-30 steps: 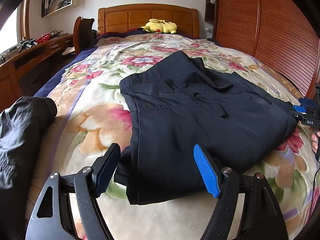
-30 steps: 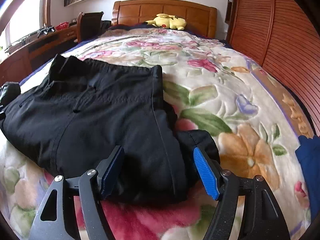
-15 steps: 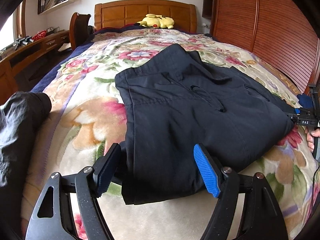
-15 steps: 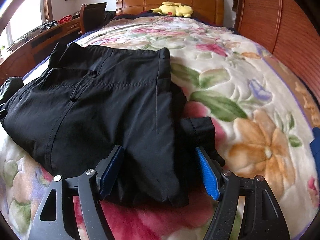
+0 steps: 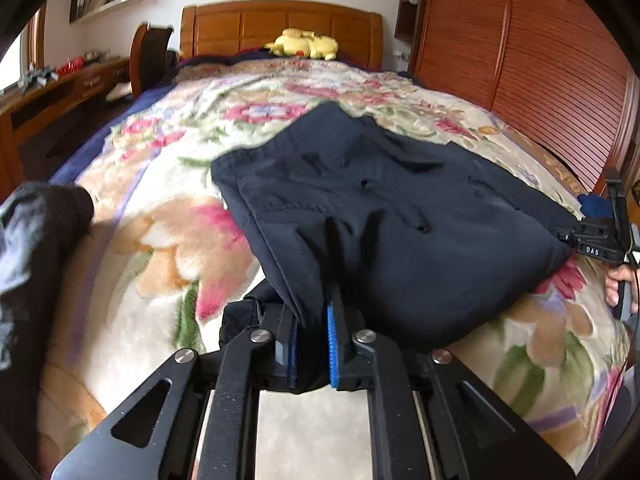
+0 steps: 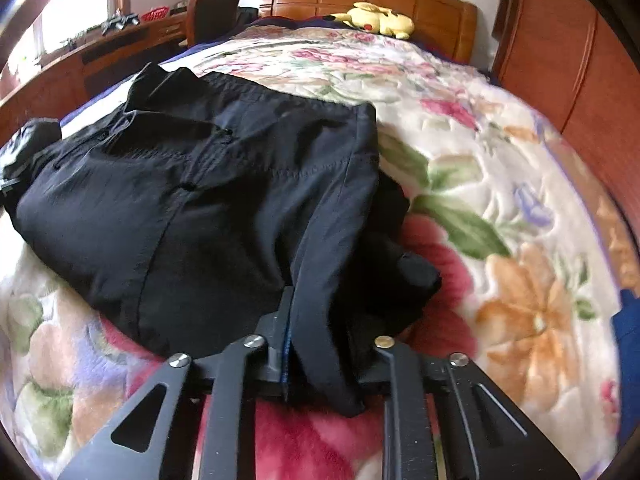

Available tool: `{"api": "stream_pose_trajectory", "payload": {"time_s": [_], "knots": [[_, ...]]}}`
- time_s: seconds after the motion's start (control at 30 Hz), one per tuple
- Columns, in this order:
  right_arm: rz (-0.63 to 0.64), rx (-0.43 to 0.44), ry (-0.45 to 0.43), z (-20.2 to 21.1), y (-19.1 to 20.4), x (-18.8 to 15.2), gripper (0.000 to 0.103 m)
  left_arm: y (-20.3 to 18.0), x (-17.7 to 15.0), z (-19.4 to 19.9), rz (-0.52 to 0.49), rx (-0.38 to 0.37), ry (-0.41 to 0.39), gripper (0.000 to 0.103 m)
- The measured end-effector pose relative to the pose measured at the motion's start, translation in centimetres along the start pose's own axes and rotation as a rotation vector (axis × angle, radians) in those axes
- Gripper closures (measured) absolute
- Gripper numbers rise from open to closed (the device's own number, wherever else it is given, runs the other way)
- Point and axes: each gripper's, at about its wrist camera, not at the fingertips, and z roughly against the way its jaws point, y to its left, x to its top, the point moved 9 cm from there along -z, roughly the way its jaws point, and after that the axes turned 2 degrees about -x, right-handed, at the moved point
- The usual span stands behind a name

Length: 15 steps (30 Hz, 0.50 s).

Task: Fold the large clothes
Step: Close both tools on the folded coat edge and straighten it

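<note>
A black garment point(image 5: 400, 220) with a collar and buttons lies folded on the floral bedspread point(image 5: 168, 248). My left gripper point(image 5: 312, 304) is closing on the garment's near left corner, and a bunched fold of cloth is pinched between its blue pads. In the right wrist view the same garment point(image 6: 200, 208) spreads to the left. My right gripper point(image 6: 320, 320) is closing on the near right corner, and cloth drapes over its right finger and hides that pad. The right gripper point(image 5: 592, 240) also shows at the left wrist view's right edge, held by a hand point(image 5: 618, 284).
A dark grey piece of clothing point(image 5: 32, 240) sits at the bed's left edge. A yellow plush toy point(image 5: 304, 44) lies by the wooden headboard point(image 5: 280, 24). A slatted wardrobe point(image 5: 540, 60) stands on the right, a desk point(image 5: 60, 92) on the left. Something blue point(image 6: 628, 320) lies at the right.
Both grippers went from wide open around the garment's near corners to pinched on the cloth. The fabric now bunches into ridges running up from each pair of jaws.
</note>
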Motion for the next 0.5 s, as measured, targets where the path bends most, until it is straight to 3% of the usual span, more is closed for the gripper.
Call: {"api": "stream_pose_trajectory", "payload": {"time_s": [0.2,0.37,0.5], "knots": [[0.024,-0.016,-0.056,4.5,0.8,0.1,0.089,-1.0,0.1,4.1,-0.036,-0.015,-0.066,0.094],[0.078,-0.004,-0.064,8.0,2.7,-3.1,0.089,-1.4,-1.6,7.8,-0.048,-0.041,-0.102,0.094],[0.051,0.046,-0.073,11.3,2.9,-5.7,0.089,-1.8,-3.8,10.0,-0.056,-0.053,-0.102,0.094]]}}
